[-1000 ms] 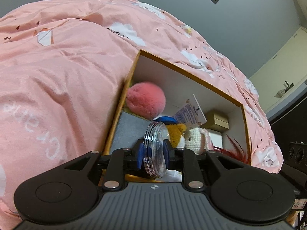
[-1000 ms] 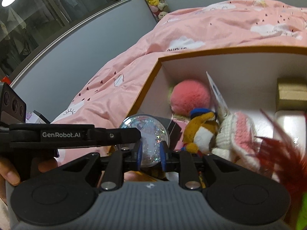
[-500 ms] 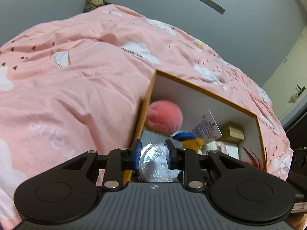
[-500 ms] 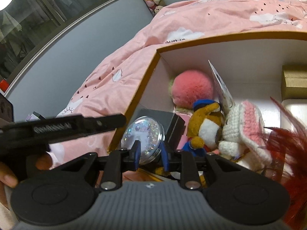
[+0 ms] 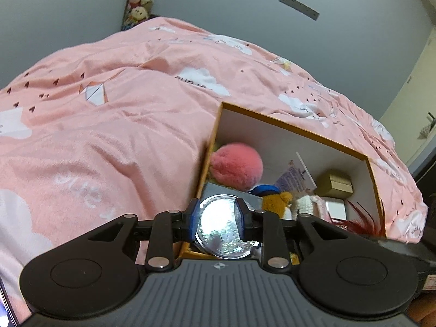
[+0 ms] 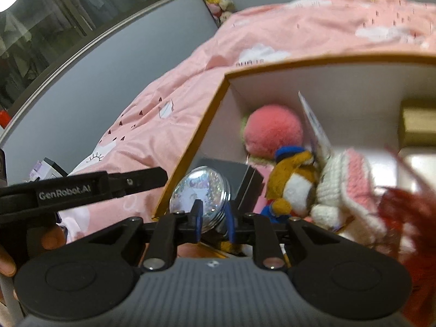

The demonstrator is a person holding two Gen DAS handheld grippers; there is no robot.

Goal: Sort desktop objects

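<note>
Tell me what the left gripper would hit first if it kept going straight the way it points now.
Probably the glittery round disc between the left gripper fingers, then the dark grey box behind it; depth is unclear.

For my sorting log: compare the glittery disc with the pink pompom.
The glittery disc is flat and shiny; the pink pompom is a fluffy, matte ball. The disc sits tilted by a dark box near the front; the pompom sits in the far left corner. Both are round in outline and inside the orange-edged box.
</note>
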